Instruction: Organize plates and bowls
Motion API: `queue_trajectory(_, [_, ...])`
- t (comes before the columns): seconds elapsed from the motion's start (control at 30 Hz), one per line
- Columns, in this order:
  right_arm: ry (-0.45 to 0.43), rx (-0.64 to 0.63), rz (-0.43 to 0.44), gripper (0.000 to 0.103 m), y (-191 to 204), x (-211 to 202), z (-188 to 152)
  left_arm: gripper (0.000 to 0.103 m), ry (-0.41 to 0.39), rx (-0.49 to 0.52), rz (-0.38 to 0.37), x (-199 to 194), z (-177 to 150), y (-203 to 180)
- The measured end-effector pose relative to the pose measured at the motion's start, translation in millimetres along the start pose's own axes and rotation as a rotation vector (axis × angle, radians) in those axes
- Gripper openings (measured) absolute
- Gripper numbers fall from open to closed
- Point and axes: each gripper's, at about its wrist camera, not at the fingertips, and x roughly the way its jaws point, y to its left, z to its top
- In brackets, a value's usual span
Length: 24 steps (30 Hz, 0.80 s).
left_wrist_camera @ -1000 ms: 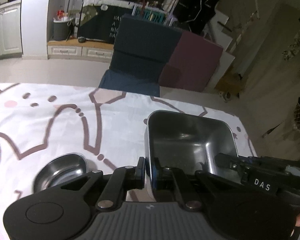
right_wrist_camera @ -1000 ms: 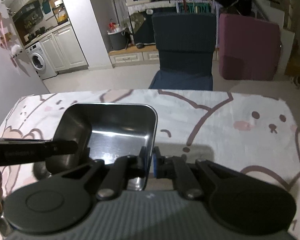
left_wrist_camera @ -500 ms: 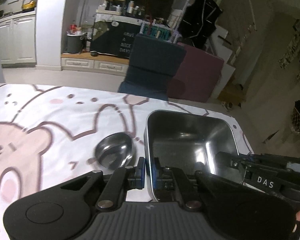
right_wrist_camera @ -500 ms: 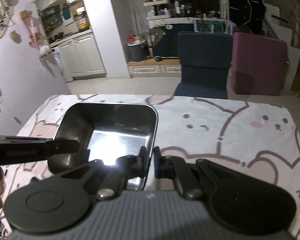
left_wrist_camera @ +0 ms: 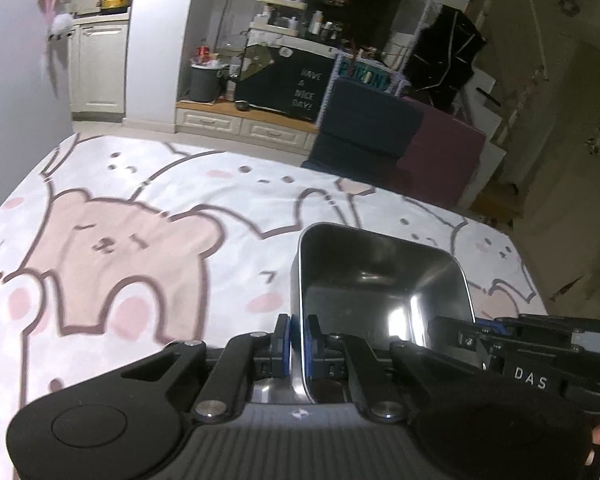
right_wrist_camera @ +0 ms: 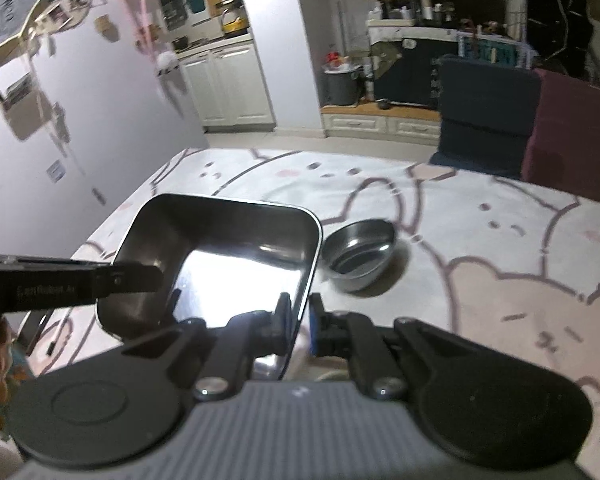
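A table covered by a white cloth (left_wrist_camera: 148,216) printed with pink bears fills the lower half of both views. Beyond its far edge stand a dark blue chair (left_wrist_camera: 366,132) and, just beside it, a maroon one (left_wrist_camera: 440,160), with white kitchen cabinets (right_wrist_camera: 228,88) farther back.

Above the cloth sits a rectangular stainless-steel tray (left_wrist_camera: 380,280), deep-walled with rounded corners, its shiny floor catching a bright reflection in the right wrist view. It is held from two sides. The left gripper (left_wrist_camera: 297,346) has its blue-padded fingers closed on the tray's left wall, one pad inside and one outside. The right gripper (right_wrist_camera: 298,320) is clamped in the same way on the tray's right wall, near the corner closest to the camera. Each gripper's black body also shows at the edge of the other's view. Whether the tray's base touches the cloth cannot be told.

A small round stainless-steel bowl (right_wrist_camera: 360,254) rests upright on the cloth just beside the tray's right wall, apart from it and from both grippers; it appears only in the right wrist view.
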Motion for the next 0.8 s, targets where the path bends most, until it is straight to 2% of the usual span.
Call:
queue_trajectory(0.2, [0.048, -0.01, 0.035, 0.012, 24.5, 19.2, -10.9, 0.007, 0.022, -0.013, 0.032, -6.5, -19.6, 29.0])
queue_trajectory(0.43, [0.109, -0.02, 0.055, 0.013, 41.7, 45.1, -23.4, 0.007, 0.066, -0.044, 0.058, 5.1, -38.5, 53.6])
queue_trajectory(0.8, [0.144, -0.021, 0.052, 0.015, 64.6, 63.2, -32.3, 0.007, 0.135, -0.061, 0.088, 37.3, -39.9, 73.9])
